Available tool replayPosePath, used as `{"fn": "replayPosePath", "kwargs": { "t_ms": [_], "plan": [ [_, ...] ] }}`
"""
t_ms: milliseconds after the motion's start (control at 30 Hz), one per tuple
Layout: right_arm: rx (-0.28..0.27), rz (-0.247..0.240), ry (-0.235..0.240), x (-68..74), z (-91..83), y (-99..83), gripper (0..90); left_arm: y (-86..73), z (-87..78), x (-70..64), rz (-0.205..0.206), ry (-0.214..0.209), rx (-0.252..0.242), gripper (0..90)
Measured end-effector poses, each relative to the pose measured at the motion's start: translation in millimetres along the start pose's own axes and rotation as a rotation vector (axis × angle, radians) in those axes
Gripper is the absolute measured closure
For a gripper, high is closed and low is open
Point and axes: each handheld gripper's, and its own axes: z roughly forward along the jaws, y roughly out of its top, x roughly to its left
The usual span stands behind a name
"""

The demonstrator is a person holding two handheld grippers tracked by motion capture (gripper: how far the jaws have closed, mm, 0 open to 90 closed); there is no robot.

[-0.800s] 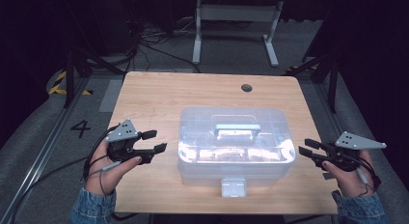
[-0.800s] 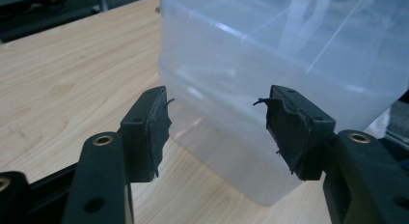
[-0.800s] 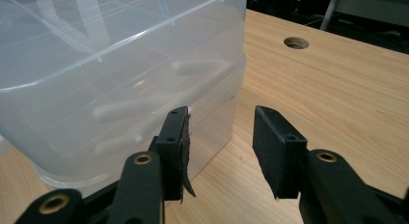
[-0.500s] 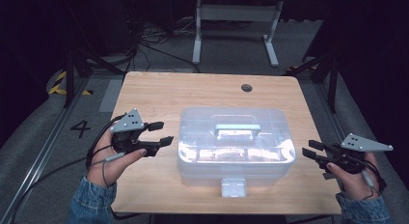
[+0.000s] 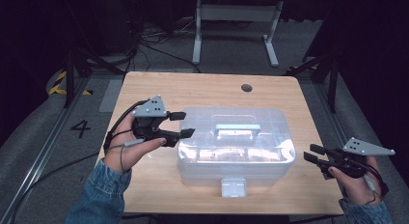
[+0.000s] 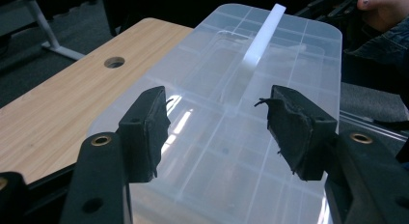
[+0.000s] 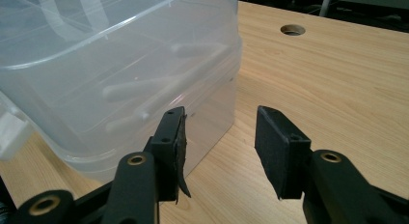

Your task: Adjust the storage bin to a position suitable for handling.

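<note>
A clear plastic box (image 5: 236,147) with a white lid handle (image 5: 237,130) and a front latch (image 5: 233,188) stands in the middle of the wooden table (image 5: 202,91). My left gripper (image 5: 182,124) is open, raised at the box's left end with its jaws reaching over the lid's edge; the left gripper view looks along the lid (image 6: 251,89) between the open jaws (image 6: 219,132). At the table's right edge my right gripper (image 5: 312,154) is open, just off the box's right end. In the right gripper view the box's corner (image 7: 212,89) stands close ahead of the open jaws (image 7: 219,151).
A round cable hole (image 5: 247,88) is in the table's far side. Metal frame legs (image 5: 236,26) and cables lie on the dark floor behind. A floor mark "4" (image 5: 80,129) lies left of the table.
My left gripper has risen and moved right, from beside the box to over its left edge. My right gripper has slid down and slightly right along the table's edge.
</note>
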Motion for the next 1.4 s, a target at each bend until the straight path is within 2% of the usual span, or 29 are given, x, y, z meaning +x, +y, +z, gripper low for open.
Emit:
{"fn": "replayPosePath", "kwargs": {
  "t_ms": [67,167,333,367,433,600,633,800,1033,1200,1400],
  "plan": [
    [0.009,0.002,0.007,0.8,1.1,-0.9,55.5,8.5,11.0,-4.0,0.017,-0.019,0.011,39.5],
    [0.015,-0.003,0.010,1.2,2.9,-1.2,55.2,16.5,23.0,-6.7,0.051,-0.015,0.039,37.1],
    [0.020,-0.003,0.013,1.4,5.4,-0.6,54.8,27.2,43.8,-11.4,0.080,-0.028,0.058,36.7],
    [0.020,-0.004,0.014,1.4,5.9,-0.5,54.8,27.2,43.8,-11.4,0.080,-0.028,0.058,36.7],
    [0.023,-0.004,0.014,1.1,6.7,-0.3,54.7,32.4,55.9,-14.8,0.094,-0.053,0.071,36.7],
    [0.023,-0.009,0.017,0.5,8.4,0.3,54.3,39.9,70.1,-18.2,0.116,-0.071,0.083,36.8],
    [0.024,-0.009,0.018,0.3,8.5,0.4,54.3,42.4,74.3,-18.2,0.132,-0.075,0.088,36.8],
    [0.023,-0.010,0.020,0.0,8.6,0.6,54.1,49.9,90.4,-23.9,0.161,-0.080,0.120,36.9],
    [0.025,-0.010,0.023,-0.2,9.1,0.2,54.0,55.3,109.4,-33.5,0.226,-0.042,0.184,38.4],
    [0.027,-0.010,0.025,0.5,9.9,0.1,54.0,55.1,116.4,-35.8,0.245,-0.039,0.207,41.8],
    [0.030,-0.010,0.028,0.9,10.6,0.0,54.0,54.3,121.2,-34.5,0.263,-0.025,0.224,50.6]
  ]
}}
